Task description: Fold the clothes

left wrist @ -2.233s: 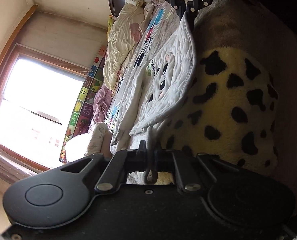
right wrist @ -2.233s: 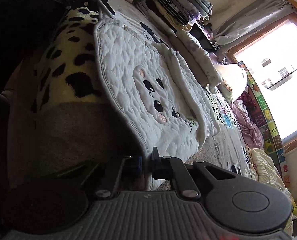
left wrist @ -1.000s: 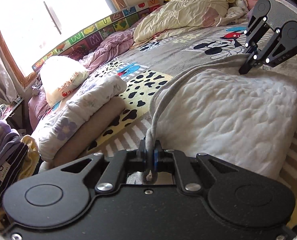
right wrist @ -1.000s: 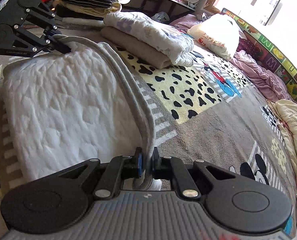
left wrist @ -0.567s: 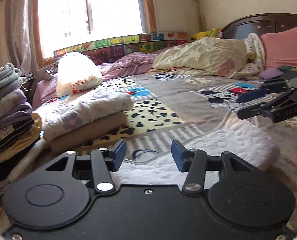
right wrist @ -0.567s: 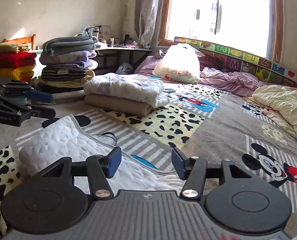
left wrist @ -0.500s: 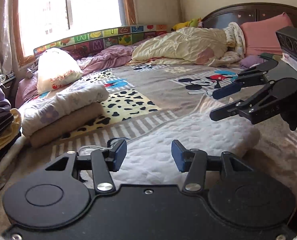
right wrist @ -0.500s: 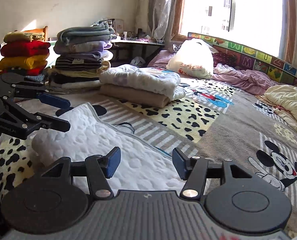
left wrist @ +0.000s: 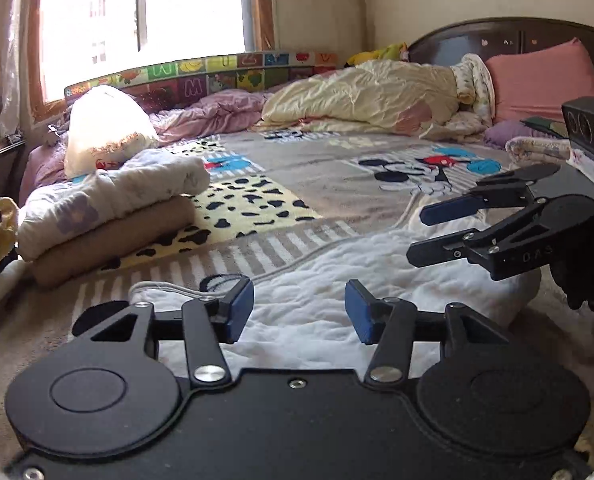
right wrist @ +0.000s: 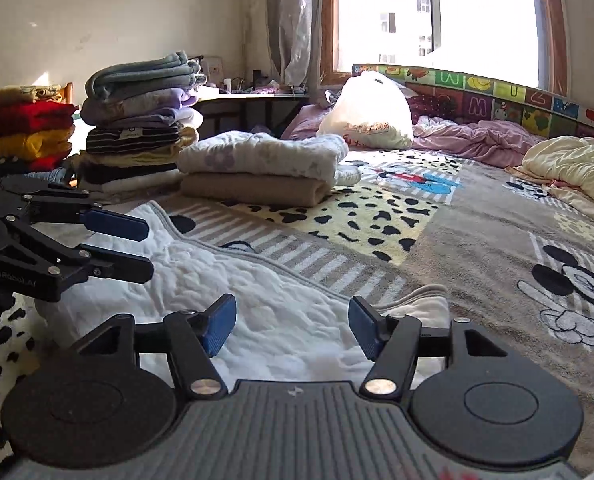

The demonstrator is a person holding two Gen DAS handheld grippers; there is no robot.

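Bed blanket (left wrist: 337,168) looks grippy. Your left gripper (left wrist: 299,312) and right gripper (right wrist: 292,326) both gape empty over the quilted garment (right wrist: 265,304) at lower centre; snag it and the fold slides.

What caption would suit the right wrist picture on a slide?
Both grippers, right and left, open above a folded white quilted garment on the bed.

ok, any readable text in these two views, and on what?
"M", "W", "U": foam mat by the window.
"D.A.S", first letter uncertain: right gripper.
"GenRobot.AI", dim and only partly legible: left gripper.
Red print on white bag: blurred.
Tag on striped garment: too small.
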